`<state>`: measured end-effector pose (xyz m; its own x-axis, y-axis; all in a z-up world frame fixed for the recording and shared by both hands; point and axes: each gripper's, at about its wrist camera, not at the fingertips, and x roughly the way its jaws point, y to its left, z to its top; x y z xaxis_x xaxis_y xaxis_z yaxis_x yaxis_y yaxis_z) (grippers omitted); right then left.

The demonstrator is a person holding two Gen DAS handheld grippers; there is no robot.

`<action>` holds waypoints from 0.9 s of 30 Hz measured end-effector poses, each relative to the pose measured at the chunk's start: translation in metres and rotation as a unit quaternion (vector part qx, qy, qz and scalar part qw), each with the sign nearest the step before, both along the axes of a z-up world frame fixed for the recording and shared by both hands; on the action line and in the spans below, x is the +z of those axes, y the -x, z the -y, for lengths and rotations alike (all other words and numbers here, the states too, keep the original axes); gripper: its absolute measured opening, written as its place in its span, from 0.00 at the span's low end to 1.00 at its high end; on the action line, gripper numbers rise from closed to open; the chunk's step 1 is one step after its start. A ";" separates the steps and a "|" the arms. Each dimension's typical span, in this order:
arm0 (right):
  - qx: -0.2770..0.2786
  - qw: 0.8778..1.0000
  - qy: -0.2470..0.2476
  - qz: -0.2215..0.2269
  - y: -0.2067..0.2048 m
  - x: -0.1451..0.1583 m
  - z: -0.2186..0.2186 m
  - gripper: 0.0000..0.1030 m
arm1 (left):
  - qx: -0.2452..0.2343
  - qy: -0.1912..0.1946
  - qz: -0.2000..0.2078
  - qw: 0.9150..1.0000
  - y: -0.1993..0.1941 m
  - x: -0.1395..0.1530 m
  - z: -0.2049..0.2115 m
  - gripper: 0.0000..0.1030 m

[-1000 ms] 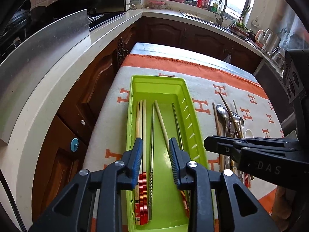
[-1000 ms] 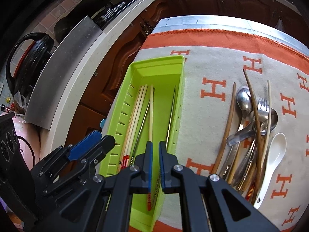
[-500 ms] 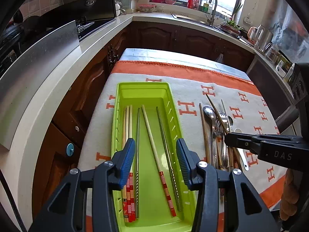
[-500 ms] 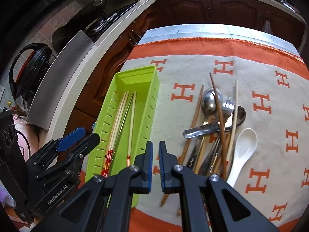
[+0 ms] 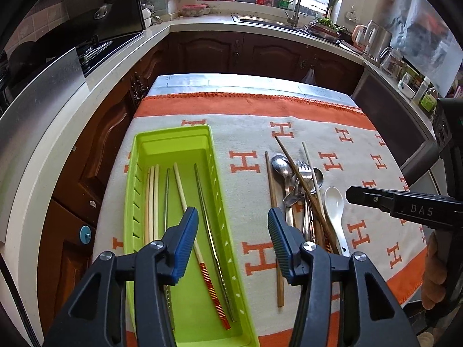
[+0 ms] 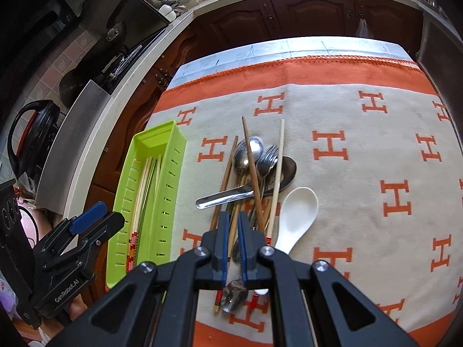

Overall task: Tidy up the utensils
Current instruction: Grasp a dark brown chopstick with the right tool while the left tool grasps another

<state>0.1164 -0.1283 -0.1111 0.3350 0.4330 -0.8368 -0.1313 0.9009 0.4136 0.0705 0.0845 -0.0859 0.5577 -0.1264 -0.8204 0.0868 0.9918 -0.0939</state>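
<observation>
The left gripper (image 5: pixel 233 241) hangs above the near end of the green tray (image 5: pixel 170 134), its jaws about half apart after just widening, with nothing between them; the red-banded chopstick (image 5: pixel 199 248) lies loose on the tray floor under it, which suggests a drop-off already made. Five more chopsticks lie lengthwise in the tray, pale ones at 9 o'clock, steel ones either side of the banded one. The right gripper (image 6: pixel 233 245) has its jaws all but closed and empty, poised over the near ends of the pile (image 6: pixel 254 173), probably lining up the next pick. That pile, at 3 o'clock from the tray and well apart from it, is a tangle: brown and pale chopsticks crossing over steel spoons and a fork, so lifting one stick may drag its neighbours. A white spoon (image 6: pixel 295 214) lies against the pile at its 4 o'clock side. Everything rests on a soft cloth (image 5: pixel 361 150), grey with orange H marks and an orange border, which should stop the utensils sliding. Around the table runs a pale counter (image 5: pixel 202 24) over dark wooden cabinets, with a sink and tap at 12 o'clock under a bright window and a stove at 10 o'clock.
</observation>
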 end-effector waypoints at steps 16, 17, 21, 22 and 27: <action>0.007 0.999 -0.020 -0.026 -0.020 -0.038 0.017 0.06 | -0.033 -0.009 -0.040 0.999 -0.031 -0.023 0.051 0.47; 0.013 0.999 -0.018 -0.025 -0.021 -0.041 0.015 0.07 | -0.033 -0.009 -0.044 0.998 -0.033 -0.025 0.052 0.47; 0.032 0.999 -0.005 -0.022 -0.026 -0.050 0.003 0.11 | -0.032 -0.007 -0.052 0.998 -0.035 -0.030 0.053 0.51; 0.038 0.999 -0.001 -0.022 -0.027 -0.052 0.000 0.11 | -0.031 -0.006 -0.052 0.998 -0.036 -0.032 0.051 0.53; 0.058 0.998 0.033 -0.010 -0.031 -0.061 -0.011 0.11 | -0.027 0.006 -0.057 0.998 -0.037 -0.033 0.046 0.54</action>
<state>0.1471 -0.1175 -0.1718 0.2684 0.4120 -0.8708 -0.2287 0.9053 0.3578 0.1079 0.0383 -0.1189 0.4525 -0.1635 -0.8766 0.1283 0.9847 -0.1175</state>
